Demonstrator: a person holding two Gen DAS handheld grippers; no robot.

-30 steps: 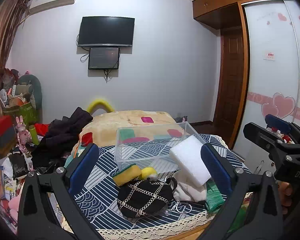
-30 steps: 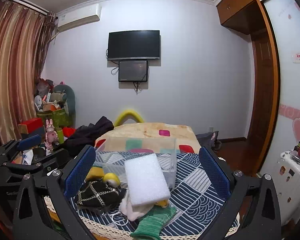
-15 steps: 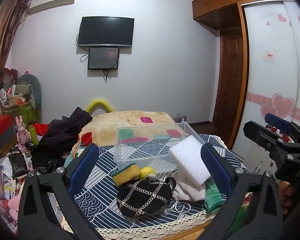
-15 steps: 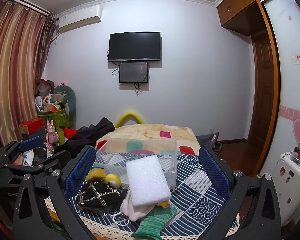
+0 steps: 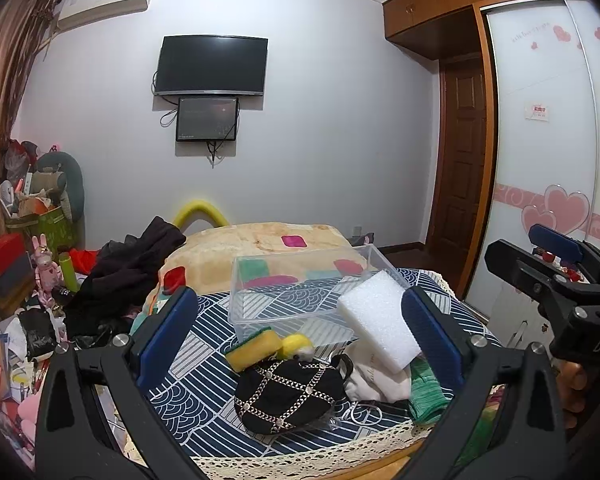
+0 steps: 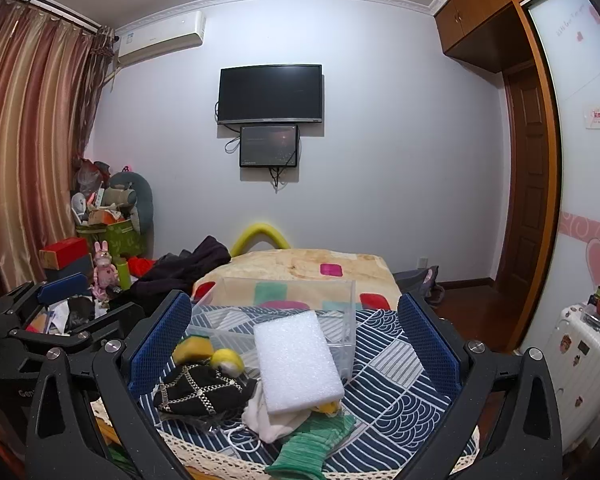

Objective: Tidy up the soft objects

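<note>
A clear plastic bin (image 5: 300, 292) (image 6: 284, 308) stands empty on the patterned cloth. In front of it lie a white foam block (image 5: 380, 324) (image 6: 296, 364), a yellow-green sponge (image 5: 254, 350) (image 6: 192, 350), a yellow ball (image 5: 296, 346) (image 6: 228, 360), a black chain-pattern hat (image 5: 288, 394) (image 6: 198, 392), a white cloth (image 5: 370, 380) (image 6: 260, 416) and a green cloth (image 5: 426, 394) (image 6: 312, 446). My left gripper (image 5: 300, 340) is open and empty, held back from the pile. My right gripper (image 6: 294, 344) is open and empty too, and also shows in the left wrist view (image 5: 556, 264).
The cloth covers a table with a lace edge (image 5: 300, 460). Behind it is a bed with a beige blanket (image 5: 268, 244) and dark clothes (image 5: 128, 272). Clutter fills the floor at left (image 5: 20, 300). A white suitcase (image 6: 580, 360) stands at right.
Both grippers have drifted very slightly; the view has barely shifted. Nothing on the table has moved.
</note>
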